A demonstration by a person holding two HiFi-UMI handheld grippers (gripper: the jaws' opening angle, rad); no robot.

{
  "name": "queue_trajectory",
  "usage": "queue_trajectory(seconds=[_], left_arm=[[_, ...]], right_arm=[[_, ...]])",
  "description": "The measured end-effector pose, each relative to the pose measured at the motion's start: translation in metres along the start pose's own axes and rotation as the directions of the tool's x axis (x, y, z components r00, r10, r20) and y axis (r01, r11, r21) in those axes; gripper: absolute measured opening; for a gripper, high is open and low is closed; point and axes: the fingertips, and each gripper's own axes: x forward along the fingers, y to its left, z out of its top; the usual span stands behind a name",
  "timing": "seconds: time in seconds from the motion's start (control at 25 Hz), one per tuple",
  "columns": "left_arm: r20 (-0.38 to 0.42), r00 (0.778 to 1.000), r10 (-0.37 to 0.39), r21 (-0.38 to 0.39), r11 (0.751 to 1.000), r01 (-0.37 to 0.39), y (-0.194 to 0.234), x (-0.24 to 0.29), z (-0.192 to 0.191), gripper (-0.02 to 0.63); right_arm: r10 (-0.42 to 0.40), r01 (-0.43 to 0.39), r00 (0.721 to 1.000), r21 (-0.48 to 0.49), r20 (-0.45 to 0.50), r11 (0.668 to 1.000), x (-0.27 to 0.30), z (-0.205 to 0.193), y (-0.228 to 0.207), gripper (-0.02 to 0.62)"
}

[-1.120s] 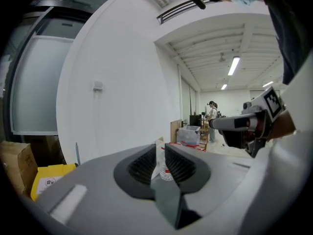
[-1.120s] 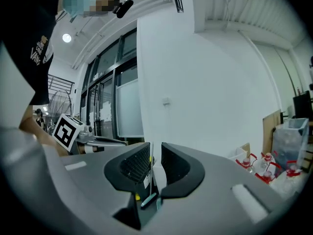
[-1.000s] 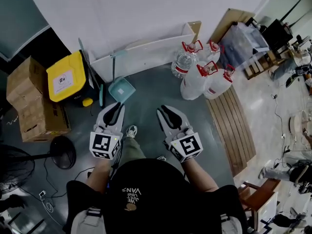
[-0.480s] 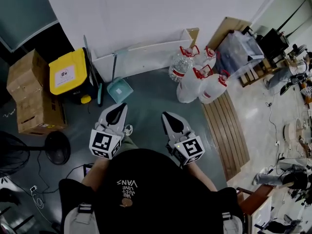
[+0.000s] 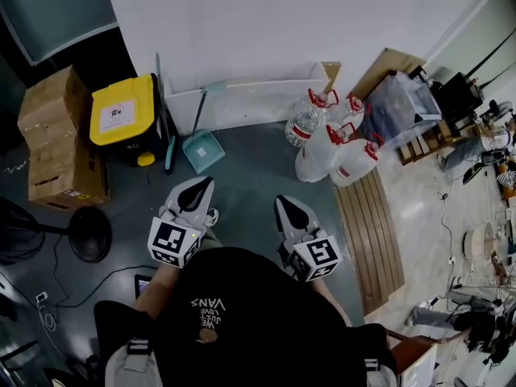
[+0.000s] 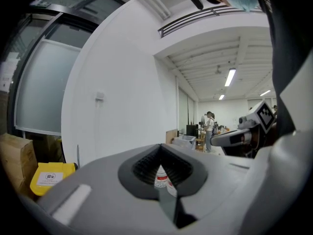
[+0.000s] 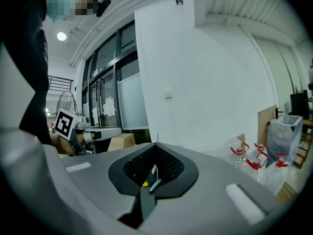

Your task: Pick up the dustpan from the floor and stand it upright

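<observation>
Hovering nearest, the left gripper [image 5: 196,188] and right gripper [image 5: 289,208] have fingers pressed together on nothing. Beyond, the teal dustpan [image 5: 201,150] sits on the floor [image 5: 250,168] beside the shut yellow-lidded bin [image 5: 122,113]. Capped water jugs [image 5: 326,147] stand rightward.

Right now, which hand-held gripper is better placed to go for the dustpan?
Left. The left hand-held gripper points almost straight at the dustpan; the right hand-held gripper sits farther aside. Both are shut and empty.

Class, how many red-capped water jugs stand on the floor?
4, clustered right of the dustpan: clear jug, far jug, near-left jug, near-right jug. More may be hidden behind.
</observation>
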Motion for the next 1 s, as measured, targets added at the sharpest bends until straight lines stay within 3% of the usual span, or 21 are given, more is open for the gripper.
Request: queue_trajectory(seconds=[1.0], left_arm=[[-0.007,1.0,0.025,-0.032,0.999,-0.025,0.016,0.0,-0.007,0.052]], right_arm=[[0.017,-0.017,0.999,-0.013,-0.03,1.0,0.02,-0.001,0.002,0.0]])
